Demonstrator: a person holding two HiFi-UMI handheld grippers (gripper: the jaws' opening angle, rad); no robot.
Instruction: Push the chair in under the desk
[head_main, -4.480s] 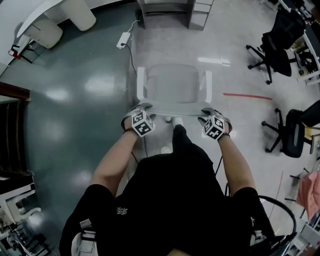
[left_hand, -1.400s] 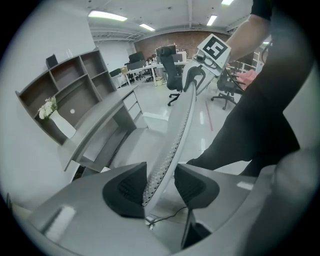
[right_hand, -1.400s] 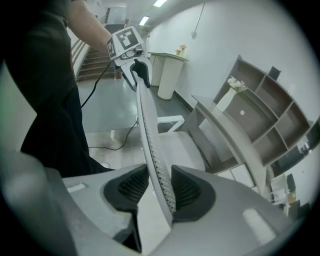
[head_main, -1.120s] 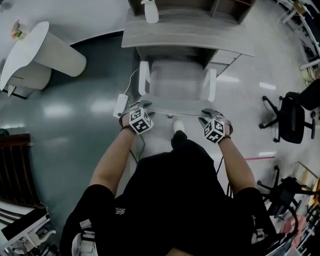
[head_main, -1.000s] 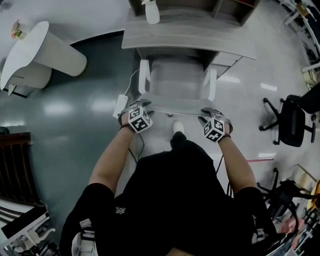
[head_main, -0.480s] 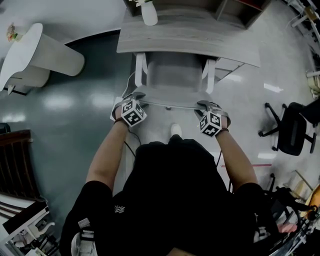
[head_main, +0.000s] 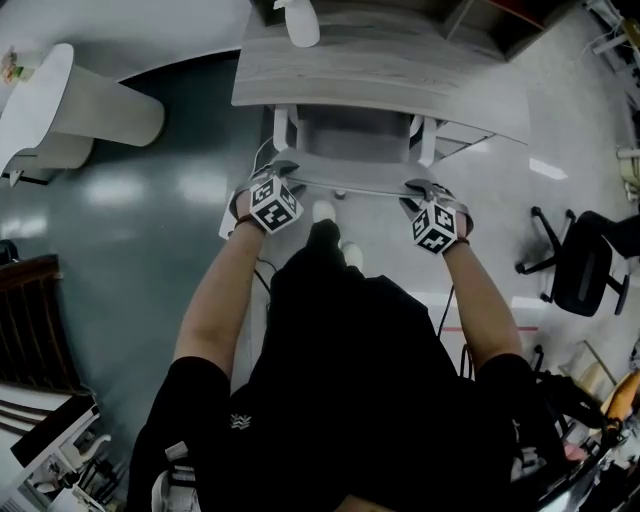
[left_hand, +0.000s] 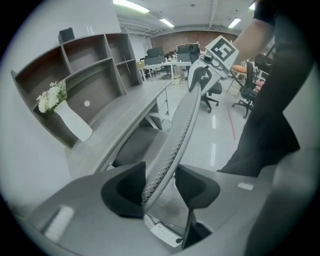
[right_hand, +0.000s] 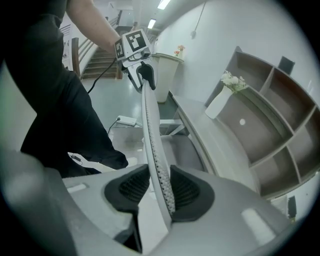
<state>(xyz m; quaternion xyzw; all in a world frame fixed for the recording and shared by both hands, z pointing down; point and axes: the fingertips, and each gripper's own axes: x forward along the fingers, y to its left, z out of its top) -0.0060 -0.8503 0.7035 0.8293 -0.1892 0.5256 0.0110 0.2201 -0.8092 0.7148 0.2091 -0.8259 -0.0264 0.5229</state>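
L hand-held gripper (head_main: 283, 172), R hand-held gripper (head_main: 420, 188): both clamp 1 chair (head_main: 350, 150) at 1 desk (head_main: 380, 70).

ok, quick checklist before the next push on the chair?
1. Left gripper on chair back: ok, the back sits between its pads.
2. Right gripper on chair back: ok, pads clamp the other end.
3. Seat lined up with desk: ok, centred in the opening, front part under the top.
4. Pushed fully in: not ok, rear of the seat and the back stand out past the desk edge.
5. Legs clear of power strip on the floor: cannot tell, legs hidden.
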